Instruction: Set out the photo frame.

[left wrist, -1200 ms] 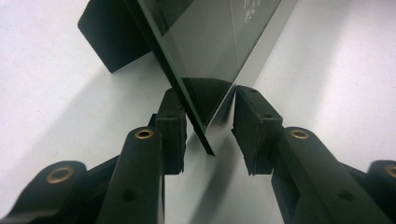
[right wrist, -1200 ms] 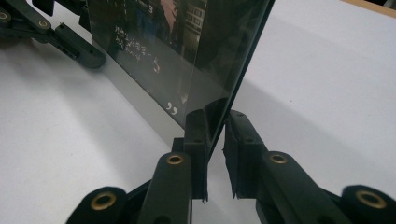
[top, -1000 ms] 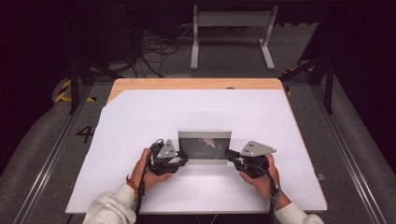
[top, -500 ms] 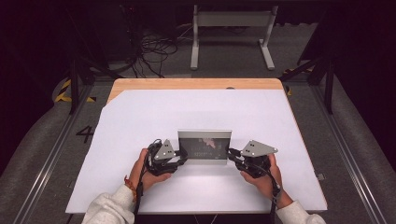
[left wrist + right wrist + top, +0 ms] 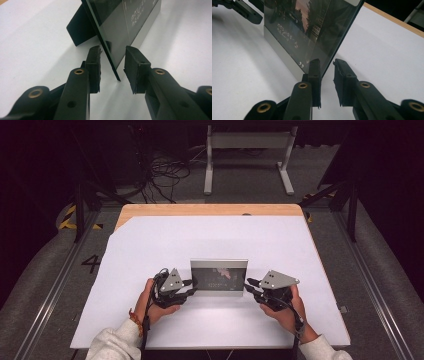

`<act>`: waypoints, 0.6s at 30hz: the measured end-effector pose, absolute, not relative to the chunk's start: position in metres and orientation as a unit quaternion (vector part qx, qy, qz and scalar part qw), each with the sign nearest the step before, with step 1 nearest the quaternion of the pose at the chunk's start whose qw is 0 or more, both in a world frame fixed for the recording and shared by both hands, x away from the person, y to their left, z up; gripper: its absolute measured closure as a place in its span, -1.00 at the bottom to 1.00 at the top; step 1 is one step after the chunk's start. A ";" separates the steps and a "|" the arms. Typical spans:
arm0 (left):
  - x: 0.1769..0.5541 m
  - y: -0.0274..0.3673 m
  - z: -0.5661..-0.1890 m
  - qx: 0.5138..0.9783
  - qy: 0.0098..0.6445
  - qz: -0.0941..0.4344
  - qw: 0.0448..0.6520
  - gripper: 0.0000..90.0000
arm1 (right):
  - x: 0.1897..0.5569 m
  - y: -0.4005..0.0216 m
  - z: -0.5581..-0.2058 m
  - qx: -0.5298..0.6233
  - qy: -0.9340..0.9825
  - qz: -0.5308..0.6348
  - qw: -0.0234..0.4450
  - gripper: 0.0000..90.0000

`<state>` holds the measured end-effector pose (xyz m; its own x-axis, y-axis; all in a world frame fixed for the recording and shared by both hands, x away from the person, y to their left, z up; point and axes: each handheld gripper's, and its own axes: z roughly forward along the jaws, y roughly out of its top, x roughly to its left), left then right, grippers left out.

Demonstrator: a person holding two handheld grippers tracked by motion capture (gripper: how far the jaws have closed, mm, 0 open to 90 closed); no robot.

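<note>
1. On the white table (image 5: 150,265), near its front middle: glossy picture frame (image 5: 219,276), standing on edge.
2. Left gripper (image 5: 113,65): spread astride the frame's left edge, pads clear of it.
3. Right gripper (image 5: 327,75): just been opening, one pad at the glass, other apart.

a "4" (image 5: 91,264) marks the floor; the frame's (image 5: 219,277) print is unreadable.
</note>
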<state>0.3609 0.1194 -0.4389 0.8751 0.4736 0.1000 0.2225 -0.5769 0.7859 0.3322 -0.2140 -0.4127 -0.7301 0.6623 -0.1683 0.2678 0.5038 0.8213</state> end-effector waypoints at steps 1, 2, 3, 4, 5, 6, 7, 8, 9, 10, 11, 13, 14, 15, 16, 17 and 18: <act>0.360 0.120 -0.438 0.875 0.198 0.153 0.414 0.47 | 0.332 -0.214 -0.413 0.279 0.834 0.412 0.239 0.67; 0.359 0.120 -0.437 0.875 0.196 0.154 0.414 0.47 | 0.332 -0.214 -0.413 0.278 0.835 0.409 0.241 0.67; 0.358 0.120 -0.436 0.876 0.196 0.156 0.414 0.47 | 0.332 -0.214 -0.414 0.278 0.836 0.406 0.241 0.66; 0.358 0.120 -0.436 0.876 0.196 0.156 0.414 0.46 | 0.332 -0.214 -0.414 0.278 0.836 0.406 0.241 0.66; 0.358 0.121 -0.436 0.875 0.194 0.155 0.415 0.46 | 0.332 -0.214 -0.415 0.277 0.838 0.403 0.243 0.64; 0.357 0.120 -0.435 0.876 0.192 0.156 0.414 0.45 | 0.331 -0.215 -0.415 0.275 0.840 0.398 0.245 0.62; 0.357 0.120 -0.435 0.876 0.192 0.156 0.414 0.44 | 0.331 -0.215 -0.415 0.275 0.840 0.398 0.245 0.62; 0.356 0.120 -0.435 0.877 0.193 0.156 0.413 0.44 | 0.331 -0.215 -0.416 0.275 0.840 0.398 0.246 0.62; 0.356 0.121 -0.435 0.877 0.191 0.157 0.411 0.43 | 0.331 -0.216 -0.416 0.277 0.840 0.397 0.246 0.61; 0.355 0.121 -0.435 0.877 0.192 0.155 0.412 0.43 | 0.331 -0.218 -0.416 0.277 0.840 0.396 0.246 0.60; 0.355 0.122 -0.435 0.877 0.190 0.157 0.412 0.43 | 0.331 -0.219 -0.416 0.277 0.840 0.397 0.246 0.59; 0.354 0.122 -0.434 0.876 0.193 0.156 0.413 0.43 | 0.331 -0.219 -0.416 0.277 0.840 0.396 0.246 0.59; 0.353 0.123 -0.434 0.877 0.192 0.155 0.413 0.43 | 0.330 -0.220 -0.417 0.277 0.841 0.395 0.245 0.57; 0.352 0.124 -0.434 0.877 0.192 0.156 0.412 0.42 | 0.330 -0.220 -0.417 0.277 0.841 0.394 0.246 0.56; 0.351 0.125 -0.434 0.877 0.192 0.157 0.413 0.42 | 0.330 -0.221 -0.417 0.276 0.842 0.393 0.247 0.55; 0.350 0.126 -0.433 0.877 0.192 0.158 0.412 0.43 | 0.330 -0.221 -0.418 0.276 0.842 0.392 0.247 0.55; 0.350 0.127 -0.433 0.876 0.192 0.159 0.412 0.43 | 0.330 -0.221 -0.418 0.276 0.842 0.392 0.248 0.54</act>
<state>0.3498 0.1266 -0.4331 0.8761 0.4669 0.1201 0.2051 -0.5864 0.7837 0.3300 -0.2209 -0.4176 -0.7246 0.6592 -0.2009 0.2711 0.5406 0.7964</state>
